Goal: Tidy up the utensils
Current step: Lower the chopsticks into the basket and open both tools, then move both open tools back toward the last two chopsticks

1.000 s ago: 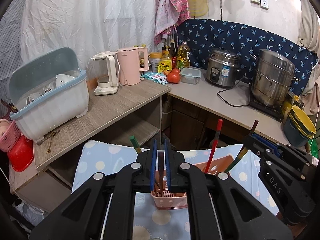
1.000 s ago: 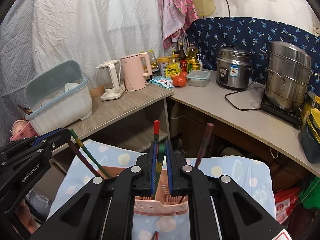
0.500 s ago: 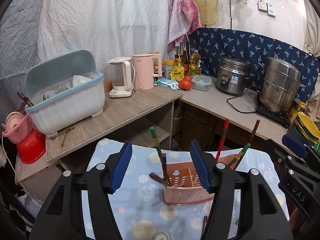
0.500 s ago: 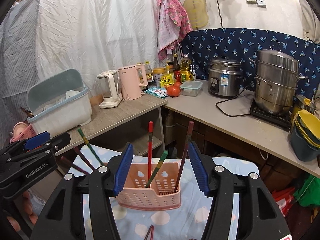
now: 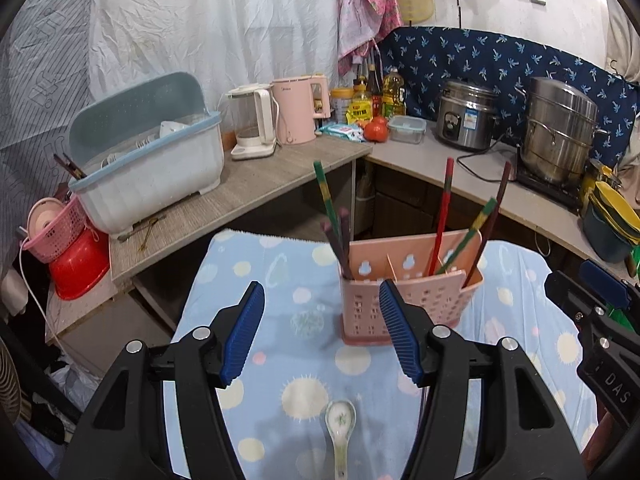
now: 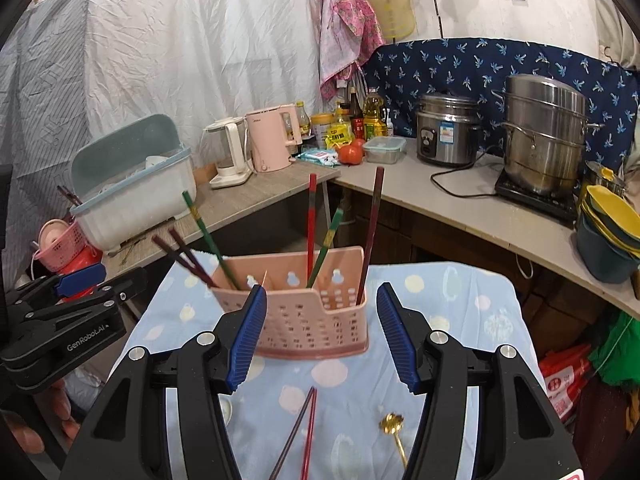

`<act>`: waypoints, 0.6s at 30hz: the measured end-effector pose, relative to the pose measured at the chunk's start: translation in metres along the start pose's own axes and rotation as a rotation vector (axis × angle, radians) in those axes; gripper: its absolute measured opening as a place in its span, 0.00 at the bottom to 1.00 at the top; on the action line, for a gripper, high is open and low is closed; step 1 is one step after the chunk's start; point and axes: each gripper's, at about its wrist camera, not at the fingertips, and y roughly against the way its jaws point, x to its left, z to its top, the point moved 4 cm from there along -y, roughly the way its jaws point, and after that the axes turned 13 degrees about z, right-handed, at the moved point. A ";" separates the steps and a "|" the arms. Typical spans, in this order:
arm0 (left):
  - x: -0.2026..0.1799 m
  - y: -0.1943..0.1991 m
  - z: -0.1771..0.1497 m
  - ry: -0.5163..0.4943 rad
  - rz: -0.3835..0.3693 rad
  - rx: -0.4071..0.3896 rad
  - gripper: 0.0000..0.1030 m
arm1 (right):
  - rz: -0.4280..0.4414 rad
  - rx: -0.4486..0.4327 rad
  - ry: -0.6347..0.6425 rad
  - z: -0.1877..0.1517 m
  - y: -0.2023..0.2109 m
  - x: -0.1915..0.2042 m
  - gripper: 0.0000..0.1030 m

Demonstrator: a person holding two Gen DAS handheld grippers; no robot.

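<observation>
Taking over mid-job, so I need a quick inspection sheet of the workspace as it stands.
Surface: cloth with dots covers the table.
Job's things: caddy upright, six chopsticks standing in it; loose chopsticks, gold spoon and white spoon lie on the cloth.
Clutter: nothing seen on the cloth.
Grippers: left gripper and right gripper open, empty.
Cables: cooker cord on counter; white cord at far left.
Surroundings: dish rack, kettles, steamer.

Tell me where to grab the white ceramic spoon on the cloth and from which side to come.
Grip the ceramic spoon across its narrow handle, probably from straight above. It lies flat on the cloth, bowl toward the pink holder, and the handle is the slimmest part.
</observation>
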 end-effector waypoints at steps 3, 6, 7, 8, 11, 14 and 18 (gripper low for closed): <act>0.000 0.004 -0.015 -0.006 0.005 0.020 0.55 | 0.000 0.014 -0.001 -0.017 0.006 0.004 0.54; 0.000 0.007 -0.029 -0.010 0.001 0.040 0.55 | 0.004 0.031 -0.009 -0.033 0.011 0.007 0.54; 0.000 0.007 -0.034 -0.011 -0.001 0.047 0.55 | 0.006 0.037 -0.010 -0.039 0.013 0.008 0.54; 0.000 0.009 -0.039 -0.011 -0.004 0.053 0.55 | 0.004 0.041 -0.007 -0.043 0.015 0.009 0.54; 0.000 0.012 -0.052 -0.011 -0.003 0.067 0.55 | -0.007 0.054 0.006 -0.057 0.021 0.013 0.54; -0.001 0.015 -0.063 -0.007 -0.013 0.087 0.55 | 0.000 0.069 -0.003 -0.072 0.027 0.017 0.54; -0.002 0.020 -0.077 -0.011 -0.015 0.101 0.55 | 0.004 0.098 -0.008 -0.093 0.031 0.020 0.54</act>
